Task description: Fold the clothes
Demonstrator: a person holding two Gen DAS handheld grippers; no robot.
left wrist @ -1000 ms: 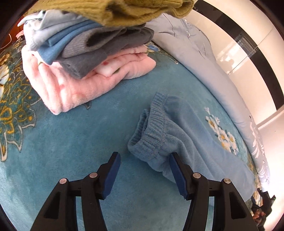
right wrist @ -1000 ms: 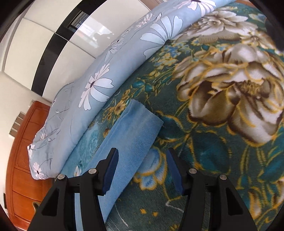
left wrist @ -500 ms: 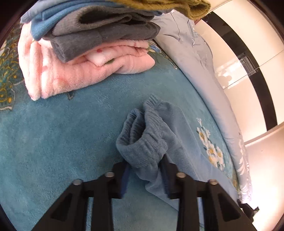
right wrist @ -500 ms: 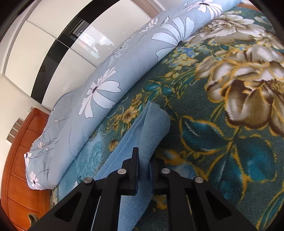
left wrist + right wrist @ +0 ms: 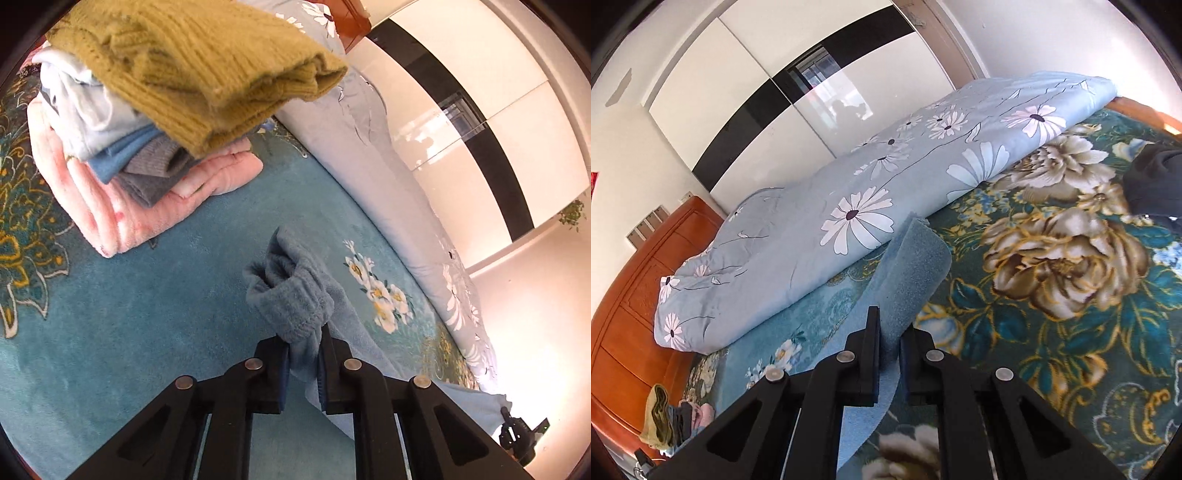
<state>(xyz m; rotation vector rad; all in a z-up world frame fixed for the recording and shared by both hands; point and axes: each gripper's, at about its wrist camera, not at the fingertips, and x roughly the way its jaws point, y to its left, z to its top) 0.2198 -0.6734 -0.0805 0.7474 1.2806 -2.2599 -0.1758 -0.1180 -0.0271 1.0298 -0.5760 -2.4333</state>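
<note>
The left gripper pinches the blue trousers at the waistband. The right gripper pinches their leg end. The trousers stretch long between both.

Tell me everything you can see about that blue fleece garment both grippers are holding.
The blue fleece garment looks soft and fuzzy, a dusty blue. One end has a gathered, ribbed elastic band, bunched and pinched in the left gripper. The other end is a plain flat edge, lifted and curling, clamped in the right gripper. Between them it lies along the floral blanket, beside the folded quilt.
</note>
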